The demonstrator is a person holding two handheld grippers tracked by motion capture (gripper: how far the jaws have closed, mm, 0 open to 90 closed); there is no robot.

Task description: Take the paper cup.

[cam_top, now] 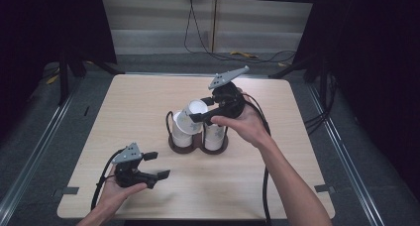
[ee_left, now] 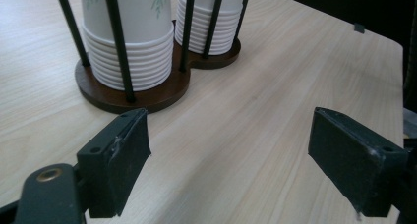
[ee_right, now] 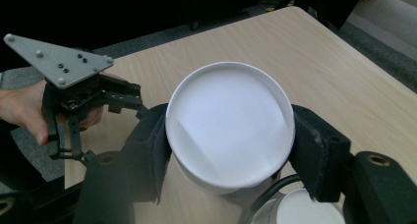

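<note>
Lower left, left tool (cam_top: 157, 165) hovers wide open, empty; centre frame, right tool (cam_top: 200, 110) pinches a cup (cam_top: 190, 116) over the rack (cam_top: 198, 145) — light, crushable, best gripped gently mid-wall.

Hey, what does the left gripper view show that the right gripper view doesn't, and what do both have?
Left gripper view alone: the dark wooden base of the cup holder, its black rods, and the ribbed rims of two stacks of paper cups with a leaf print, seen between the left gripper's open jaws.

Right gripper view alone: the right gripper shut on a white paper cup, seen down into its mouth, plus the left hand holding the left gripper farther off.

Both: the light wooden table and dark surroundings.
</note>
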